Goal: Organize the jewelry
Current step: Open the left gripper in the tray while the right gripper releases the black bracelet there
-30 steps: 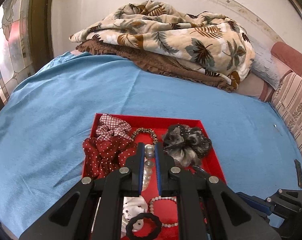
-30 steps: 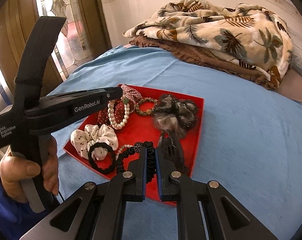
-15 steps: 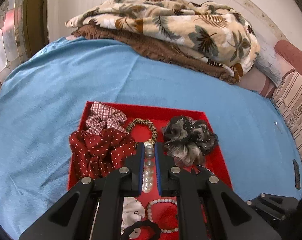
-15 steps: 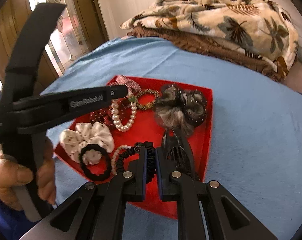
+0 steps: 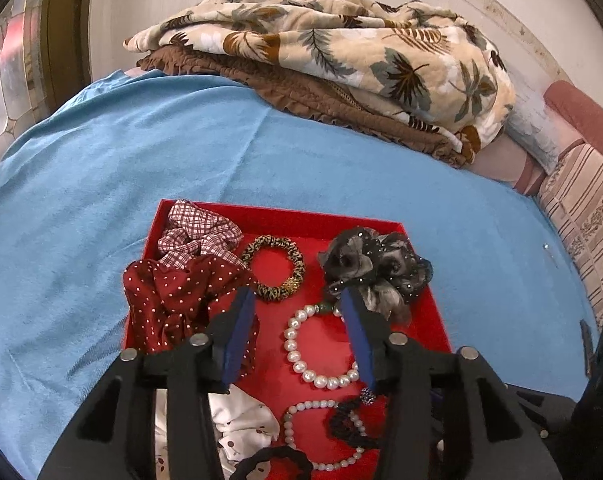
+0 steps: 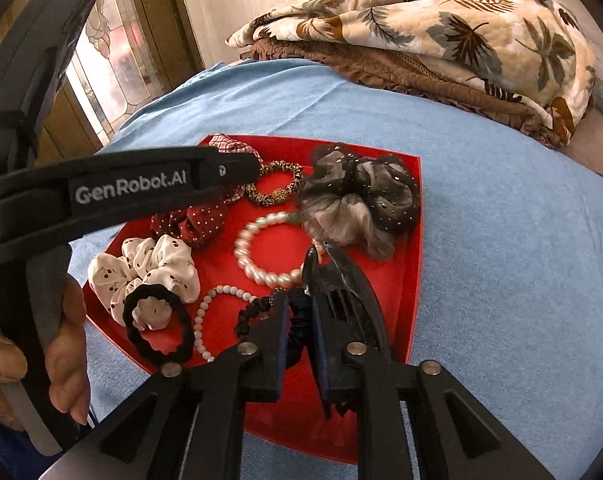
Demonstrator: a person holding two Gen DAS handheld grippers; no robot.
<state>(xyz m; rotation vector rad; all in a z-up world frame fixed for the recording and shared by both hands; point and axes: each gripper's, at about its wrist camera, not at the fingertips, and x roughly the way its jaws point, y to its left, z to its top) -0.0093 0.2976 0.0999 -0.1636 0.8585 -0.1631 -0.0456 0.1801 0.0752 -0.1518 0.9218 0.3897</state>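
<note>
Released pearl bracelet (image 5: 321, 350) joins five scrunchies.

left gripper (image 5: 297, 300): matte black plastic frame, chunky struts with triangular cutouts, blue pads lining the inside of both fingers
left gripper side: white "GenRobot.AI" lettering on a black band, seen from the right wrist camera
screws: round silver ones at the finger pivots, four per gripper
right gripper (image 6: 299, 304): same black build, same blue pads
handle: grey grip under the left gripper
hand (image 6: 33, 376): dark blue sleeve just below it
</note>
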